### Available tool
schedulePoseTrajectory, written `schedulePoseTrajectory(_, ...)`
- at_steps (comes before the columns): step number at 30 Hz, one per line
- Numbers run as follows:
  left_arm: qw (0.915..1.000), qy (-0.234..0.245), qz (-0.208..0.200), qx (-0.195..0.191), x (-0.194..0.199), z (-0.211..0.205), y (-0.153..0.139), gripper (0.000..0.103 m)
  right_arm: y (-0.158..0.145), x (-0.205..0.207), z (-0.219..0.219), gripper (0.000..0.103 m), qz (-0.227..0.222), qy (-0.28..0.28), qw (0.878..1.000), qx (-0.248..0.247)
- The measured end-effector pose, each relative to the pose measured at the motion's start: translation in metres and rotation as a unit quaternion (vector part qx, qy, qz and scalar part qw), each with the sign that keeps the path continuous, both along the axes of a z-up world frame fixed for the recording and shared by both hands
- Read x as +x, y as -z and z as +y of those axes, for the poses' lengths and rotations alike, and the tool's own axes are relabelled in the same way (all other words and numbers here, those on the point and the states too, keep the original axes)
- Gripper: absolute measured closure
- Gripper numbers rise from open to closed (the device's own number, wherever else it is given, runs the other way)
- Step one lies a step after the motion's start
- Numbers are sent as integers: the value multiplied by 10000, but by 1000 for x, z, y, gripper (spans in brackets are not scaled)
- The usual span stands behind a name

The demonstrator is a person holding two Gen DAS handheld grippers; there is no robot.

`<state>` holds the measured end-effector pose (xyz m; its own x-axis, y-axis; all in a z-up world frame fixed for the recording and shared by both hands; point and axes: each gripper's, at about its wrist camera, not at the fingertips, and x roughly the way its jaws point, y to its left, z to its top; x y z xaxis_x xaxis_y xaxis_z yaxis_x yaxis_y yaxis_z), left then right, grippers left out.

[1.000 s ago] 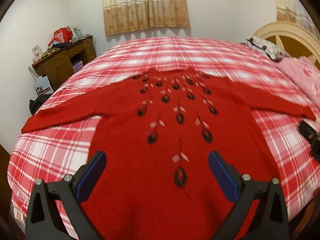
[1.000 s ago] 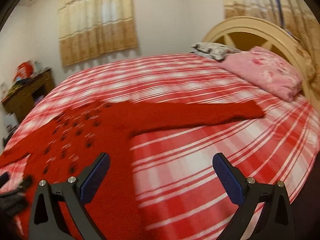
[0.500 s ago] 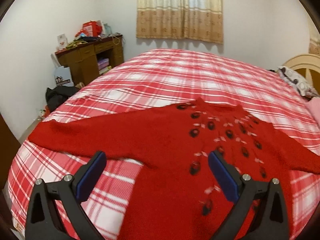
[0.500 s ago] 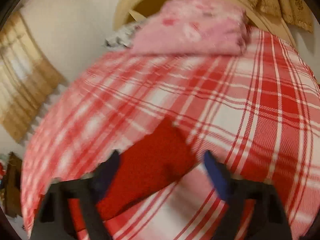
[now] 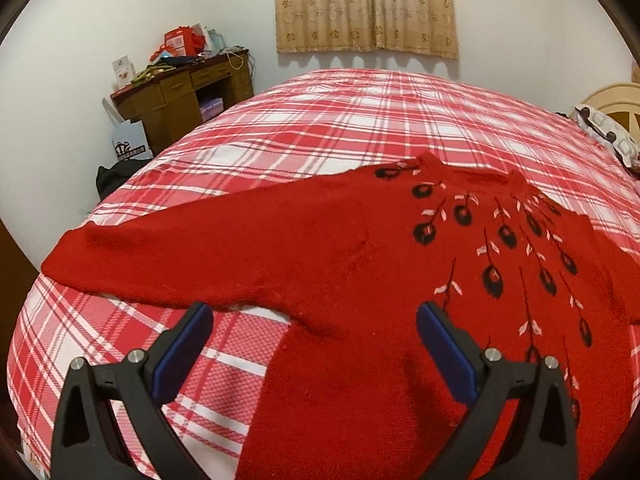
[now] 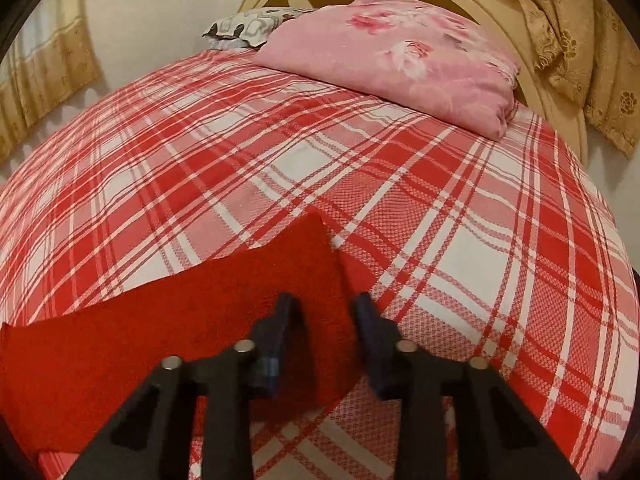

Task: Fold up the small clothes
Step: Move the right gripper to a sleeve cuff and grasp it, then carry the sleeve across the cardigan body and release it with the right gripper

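A red knit sweater [image 5: 360, 264] with dark embroidered flowers lies flat, face up, on the red plaid bed [image 5: 320, 128]. Its left sleeve [image 5: 160, 256] stretches toward the bed's left edge. My left gripper [image 5: 314, 336] is open and empty, hovering over the armpit where sleeve meets body. In the right wrist view the other sleeve's cuff end [image 6: 256, 304] lies on the bed [image 6: 440, 208]. My right gripper [image 6: 326, 322] is nearly closed around the cuff's edge, with the red fabric between the pads.
A pink folded quilt [image 6: 400, 52] and a patterned pillow [image 6: 248, 28] lie by the cream headboard [image 6: 520, 32]. A cluttered wooden desk [image 5: 188, 92] and a paper bag [image 5: 128, 144] stand beyond the bed's left side. Curtains [image 5: 364, 4] hang on the far wall.
My left gripper swung left from the sweater's chest to its left sleeve and armpit. My right gripper moved to the right cuff and its jaws closed in from wide open.
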<state>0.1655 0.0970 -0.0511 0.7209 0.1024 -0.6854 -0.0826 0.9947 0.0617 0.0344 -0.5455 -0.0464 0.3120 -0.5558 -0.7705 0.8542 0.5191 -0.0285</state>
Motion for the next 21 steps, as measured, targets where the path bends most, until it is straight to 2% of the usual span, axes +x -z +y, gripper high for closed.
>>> schedulePoseTrajectory(1, 10000, 45, 12, -23, 0, 0, 2, 0, -1, 1, 0, 91, 6, -69, 10000, 33)
schedulePoseTrajectory(2, 10000, 74, 30, -26, 0, 0, 4, 0, -5, 1, 0, 93, -23, -136, 9998, 115)
schedulePoseTrajectory(5, 9999, 125, 50, 36, 0, 0, 7, 0, -25, -3, 5, 94, -423, -200, 9984, 327)
schedulePoseTrajectory(7, 9999, 130, 14, 52, -1, 4, 5, 0, -40, 0, 14, 94, -621, -280, 9972, 300)
schedulePoseTrajectory(13, 9998, 14, -142, -151, -5, 26, -5, 0, -96, 35, 86, 94, -1084, -1239, 9862, 164)
schedulePoseTrajectory(17, 9995, -105, -192, -212, -9, 45, -4, 0, -124, 77, 160, 94, -1276, -2184, 9674, 91)
schedulePoseTrajectory(21, 9991, -267, -166, -270, -12, 64, 4, 0, -130, 119, 231, 94, -1360, -3007, 9436, 269)
